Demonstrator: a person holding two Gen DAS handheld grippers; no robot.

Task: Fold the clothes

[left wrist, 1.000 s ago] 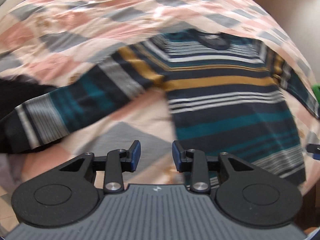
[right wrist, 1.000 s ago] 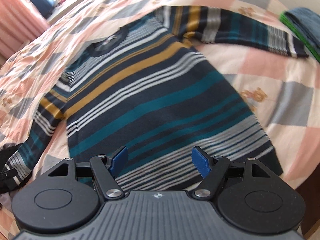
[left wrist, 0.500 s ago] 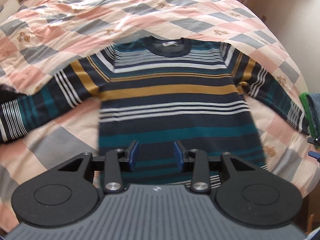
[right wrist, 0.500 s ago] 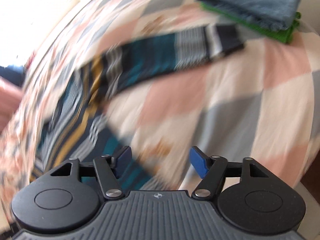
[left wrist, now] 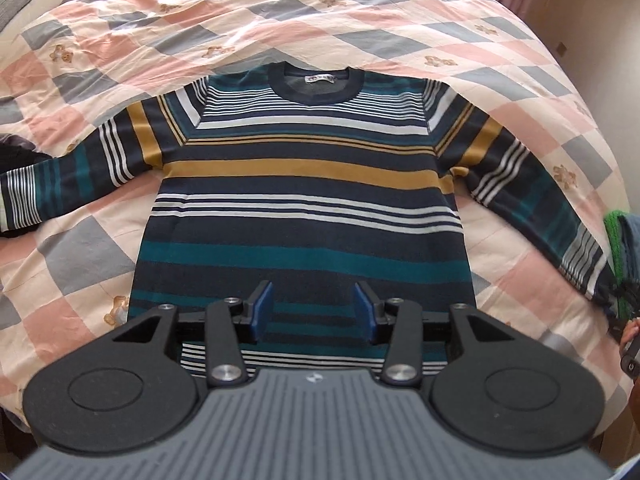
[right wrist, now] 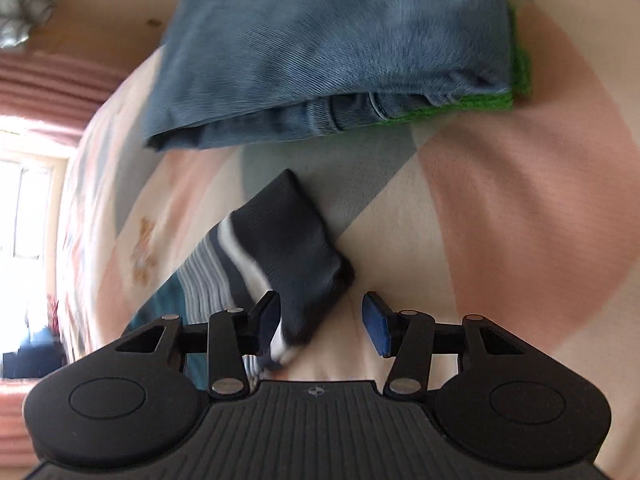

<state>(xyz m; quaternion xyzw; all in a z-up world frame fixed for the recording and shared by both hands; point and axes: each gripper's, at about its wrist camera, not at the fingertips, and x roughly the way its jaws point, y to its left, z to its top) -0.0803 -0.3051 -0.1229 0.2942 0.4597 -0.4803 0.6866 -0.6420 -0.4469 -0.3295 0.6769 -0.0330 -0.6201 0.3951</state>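
A striped long-sleeved sweater [left wrist: 304, 200] in navy, teal, mustard and white lies flat and face up on the bed, sleeves spread to both sides. My left gripper [left wrist: 308, 314] is open and empty, hovering over the sweater's lower hem. My right gripper [right wrist: 322, 322] is open, low over the bed at the dark cuff [right wrist: 292, 248] of the sweater's right sleeve; the cuff lies partly between its fingers, nearer the left one.
The bed has a pink, grey and cream checked quilt [left wrist: 320, 12]. Folded blue jeans [right wrist: 332, 48] on a green garment [right wrist: 492, 104] lie just beyond the cuff. A dark garment [left wrist: 16, 152] lies by the left sleeve end.
The left gripper swung right from the left sleeve to centre over the sweater's hem. The right gripper swung away from the sweater's body, out along the right sleeve and down to its cuff.
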